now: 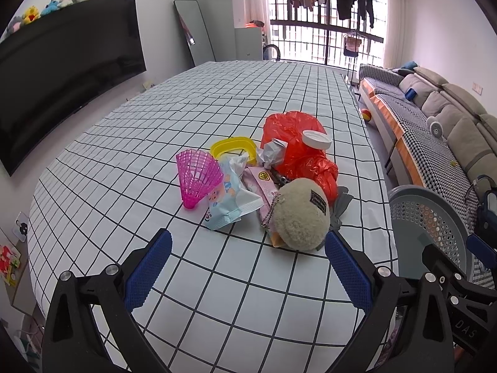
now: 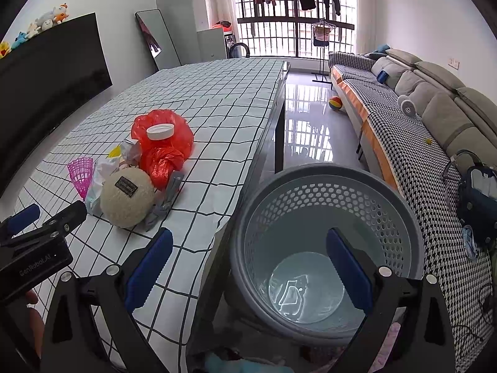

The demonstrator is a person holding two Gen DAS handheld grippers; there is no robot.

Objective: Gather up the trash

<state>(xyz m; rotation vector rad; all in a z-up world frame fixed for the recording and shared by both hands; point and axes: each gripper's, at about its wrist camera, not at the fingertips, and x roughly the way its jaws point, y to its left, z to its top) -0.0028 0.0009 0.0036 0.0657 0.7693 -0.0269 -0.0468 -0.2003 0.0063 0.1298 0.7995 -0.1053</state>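
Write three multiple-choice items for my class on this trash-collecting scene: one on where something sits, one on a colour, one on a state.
1. Where does the white lid sit?
A. on the red plastic bag
B. in the grey basket
C. on the sofa

2. What colour is the shuttlecock?
A. green
B. pink
C. white

3. How is the left hand-held gripper?
A. shut on the plush ball
B. shut on nothing
C. open, holding nothing

Answers:
1. A, the lid rests on top of the crumpled bag.
2. B, its ribbed skirt is clear pink.
3. C, the blue pads stand wide apart with only tablecloth between them.
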